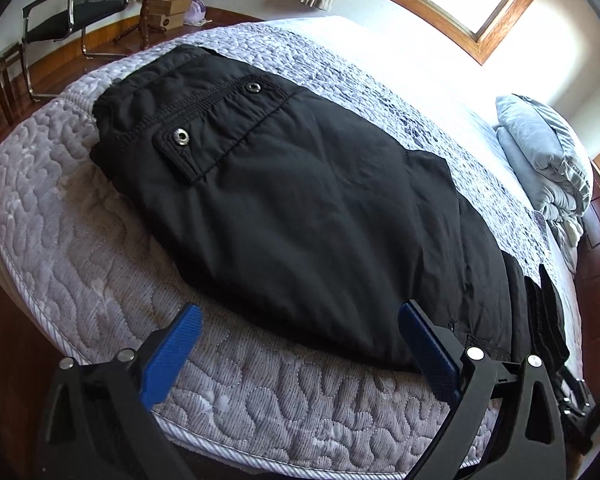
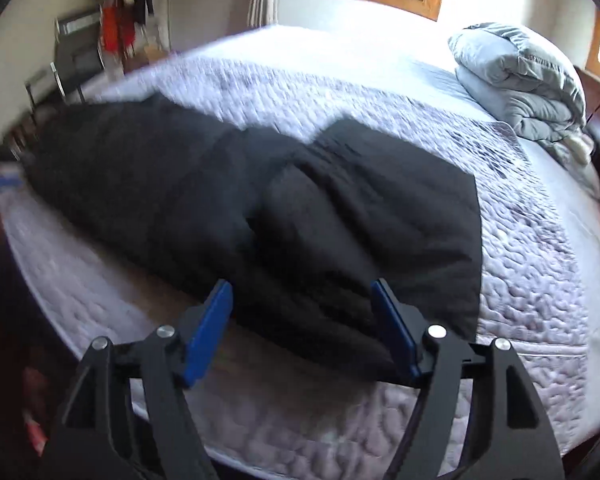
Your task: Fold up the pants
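Both claws, left (image 1: 300, 332) and right (image 2: 302, 300), hang spread (gripping nothing) over the black pants (image 1: 292, 208).

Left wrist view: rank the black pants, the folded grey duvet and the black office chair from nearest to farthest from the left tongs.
1. Black pants, on the mattress right ahead of the left tongs, their near edge between the open fingers.
2. Folded grey duvet, far right on the bed.
3. Black office chair, upper left, on the floor beyond the bed.
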A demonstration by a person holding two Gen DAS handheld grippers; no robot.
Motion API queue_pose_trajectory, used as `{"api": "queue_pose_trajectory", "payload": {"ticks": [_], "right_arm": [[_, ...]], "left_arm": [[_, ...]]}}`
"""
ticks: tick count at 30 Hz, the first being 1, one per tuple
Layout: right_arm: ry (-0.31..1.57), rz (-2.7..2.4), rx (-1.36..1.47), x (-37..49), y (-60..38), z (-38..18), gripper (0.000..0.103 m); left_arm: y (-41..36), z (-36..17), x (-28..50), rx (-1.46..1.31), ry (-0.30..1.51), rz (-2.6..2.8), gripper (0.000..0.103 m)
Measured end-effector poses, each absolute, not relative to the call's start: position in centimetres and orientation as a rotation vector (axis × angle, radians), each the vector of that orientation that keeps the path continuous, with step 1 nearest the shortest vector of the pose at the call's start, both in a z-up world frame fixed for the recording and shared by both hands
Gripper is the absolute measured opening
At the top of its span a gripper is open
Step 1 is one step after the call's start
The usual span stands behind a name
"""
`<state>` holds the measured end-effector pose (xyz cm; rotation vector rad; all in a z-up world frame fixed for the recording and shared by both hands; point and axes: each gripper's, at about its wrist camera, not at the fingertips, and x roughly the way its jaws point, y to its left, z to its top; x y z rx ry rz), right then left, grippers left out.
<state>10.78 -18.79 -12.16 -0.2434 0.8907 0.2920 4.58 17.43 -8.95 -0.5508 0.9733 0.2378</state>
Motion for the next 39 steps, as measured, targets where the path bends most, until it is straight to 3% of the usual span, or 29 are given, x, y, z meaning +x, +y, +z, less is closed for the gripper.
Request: {"api": "queue_pose_trajectory", "payload": {"ticks": [5, 7, 10, 13, 14, 15, 27, 39], "right_arm": [[0.798, 0.305, -0.227, 11.3, -17.4, -9.6, 0.073], [0.818, 0.307, -0.281, 12.0, -16.6, -10.1, 0.068], [0.853, 0.267, -0.331, 13.5, -16.1, -11.4, 0.054], [0.902, 0.27, -0.306, 14.6, -16.5, -12.6, 0.03], [0.914, 0.268, -0.298, 14.7, -16.6, -12.9, 0.015], [0.913, 0.262, -0.3, 14.5, -16.6, -13.0, 0.012], [0.782, 0.502, -0.126, 12.4, -15.3, -7.5, 0.01], [0.944, 0.581, -0.146, 14.4, -8.2, -15.4, 0.011]], "left_arm": [[17.4, -8.9, 4.6, -0.573, 0.972, 0.233, 0.099], [17.3, -8.8, 4.5, -0.57, 0.972, 0.229, 0.099], [17.3, -8.9, 4.3, -0.569, 0.973, 0.23, 0.099], [17.6, -9.0, 4.1, -0.583, 0.976, 0.236, 0.099], [17.8, -9.0, 4.0, -0.586, 0.976, 0.237, 0.099], [17.9, -8.9, 4.0, -0.589, 0.975, 0.238, 0.099], [18.0, -9.5, 3.9, -0.599, 0.989, 0.233, 0.099], [18.3, -9.6, 3.7, -0.61, 0.99, 0.24, 0.099]]}}
